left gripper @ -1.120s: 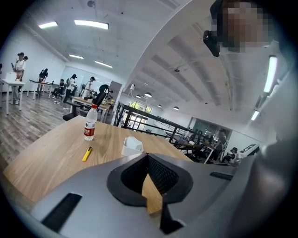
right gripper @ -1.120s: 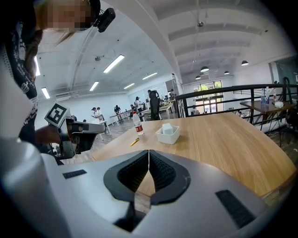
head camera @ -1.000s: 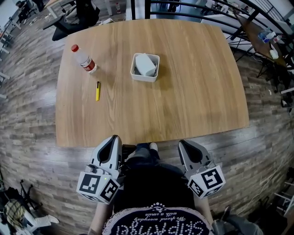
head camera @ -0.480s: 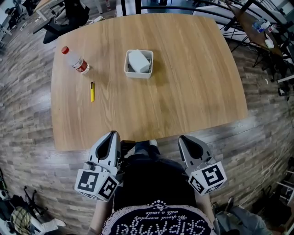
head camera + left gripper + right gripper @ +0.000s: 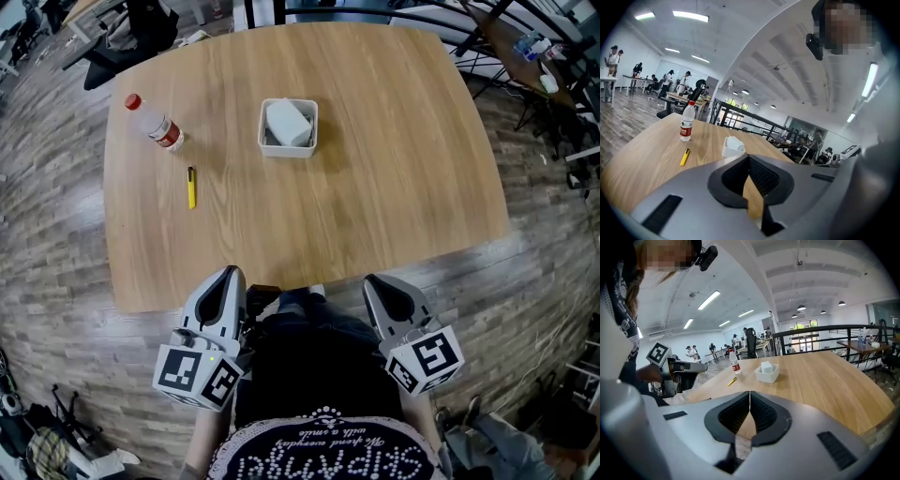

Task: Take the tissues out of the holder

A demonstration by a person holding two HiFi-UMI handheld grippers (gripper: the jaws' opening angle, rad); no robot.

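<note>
A white square holder (image 5: 287,152) stands on the wooden table (image 5: 394,169), a little behind its middle, with a white pack of tissues (image 5: 288,122) inside it. Both show in the left gripper view, holder (image 5: 730,151) and tissues (image 5: 735,142), and in the right gripper view, holder (image 5: 766,376) and tissues (image 5: 766,366). My left gripper (image 5: 231,275) and right gripper (image 5: 374,282) hang close to the person's body, short of the table's near edge and far from the holder. Each has its jaws shut with nothing between them: left gripper (image 5: 749,157), right gripper (image 5: 750,393).
A clear plastic bottle (image 5: 156,122) with a red cap lies at the table's left, and a yellow pen (image 5: 191,187) lies nearer the front. Railings and other desks stand beyond the far edge. Wood-plank floor surrounds the table.
The head view has shifted a little, so the table sits slightly higher and further left in the picture. Both grippers stay low by the body, still shut.
</note>
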